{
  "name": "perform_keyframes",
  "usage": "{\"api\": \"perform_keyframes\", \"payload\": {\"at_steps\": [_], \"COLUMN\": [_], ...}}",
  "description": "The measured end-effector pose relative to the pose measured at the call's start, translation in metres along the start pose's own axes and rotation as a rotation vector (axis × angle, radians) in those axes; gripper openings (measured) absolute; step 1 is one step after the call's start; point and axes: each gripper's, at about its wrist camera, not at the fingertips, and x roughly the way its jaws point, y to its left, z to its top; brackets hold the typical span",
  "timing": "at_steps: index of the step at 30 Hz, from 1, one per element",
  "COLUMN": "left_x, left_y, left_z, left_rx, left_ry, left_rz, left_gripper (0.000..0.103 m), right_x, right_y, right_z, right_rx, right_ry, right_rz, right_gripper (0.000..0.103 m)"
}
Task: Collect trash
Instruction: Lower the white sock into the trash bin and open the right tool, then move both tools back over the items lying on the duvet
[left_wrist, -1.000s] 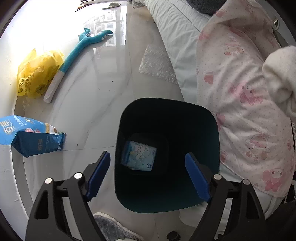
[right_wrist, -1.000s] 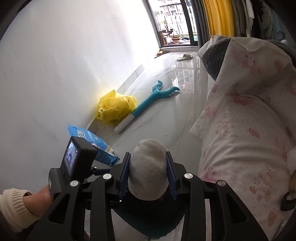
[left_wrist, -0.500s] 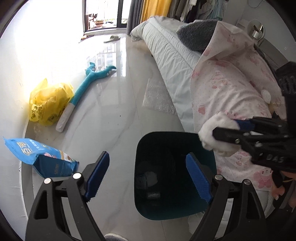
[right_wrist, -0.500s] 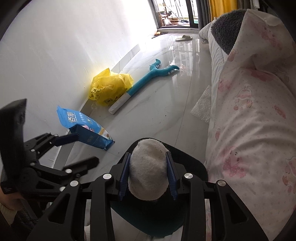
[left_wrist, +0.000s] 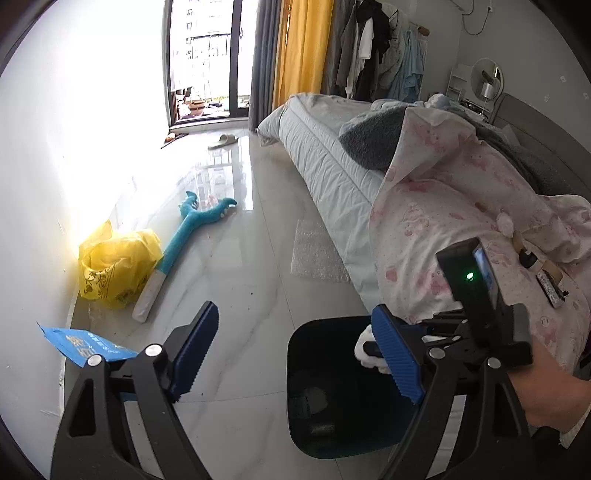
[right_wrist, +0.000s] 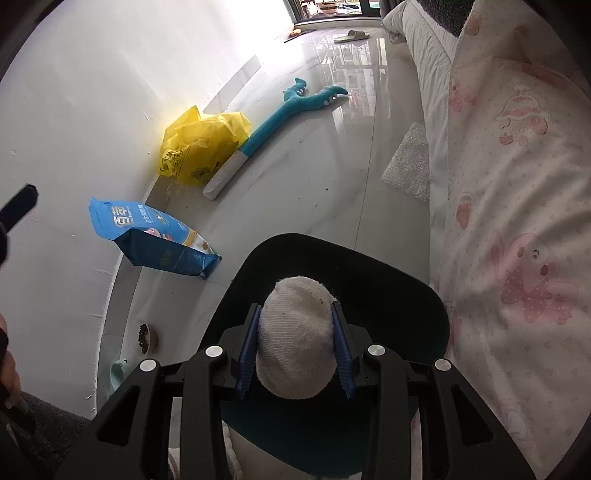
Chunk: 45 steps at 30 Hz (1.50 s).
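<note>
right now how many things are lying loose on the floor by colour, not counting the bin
yellow: 1, plastic bag
blue: 2, snack bag and plush toy
clear: 1, bubble wrap
pale: 1, slipper
total: 5

White knit wad (right_wrist: 295, 339) pinched above dark teal bin (right_wrist: 406, 291), on floor beside bed
</note>
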Motion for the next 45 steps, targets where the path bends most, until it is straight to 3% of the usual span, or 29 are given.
{"api": "perform_keyframes", "payload": {"at_steps": [11, 16, 21, 45], "left_x": [-0.030, -0.035, -0.040, -0.029], "left_y": [-0.018, -0.026, -0.035, -0.090], "left_z": [0.023, 0.032, 0.041, 0.069], "left_rx": [0.057, 0.044, 0.025, 0.029], "left_ry": [-0.117, -0.146, -0.169, -0.180], "left_rz": [0.013, -0.008, -0.042, -0.132], "left_gripper": [0.091, 0.091, 0.091, 0.091], "right_x": [0.018, 0.014, 0.000, -0.133], "right_y": [0.008, 0.009, 0.003, -0.035], "right_z": [-0.009, -0.014, -0.015, -0.016], "right_rx": [-0.042, -0.062, -0.066, -0.089], "right_ry": [0.052, 0.045, 0.028, -0.239], "right_rz": [-0.027, -0.022, -0.006, -0.007], "right_gripper": [0.038, 0.058, 0.060, 0.068]}}
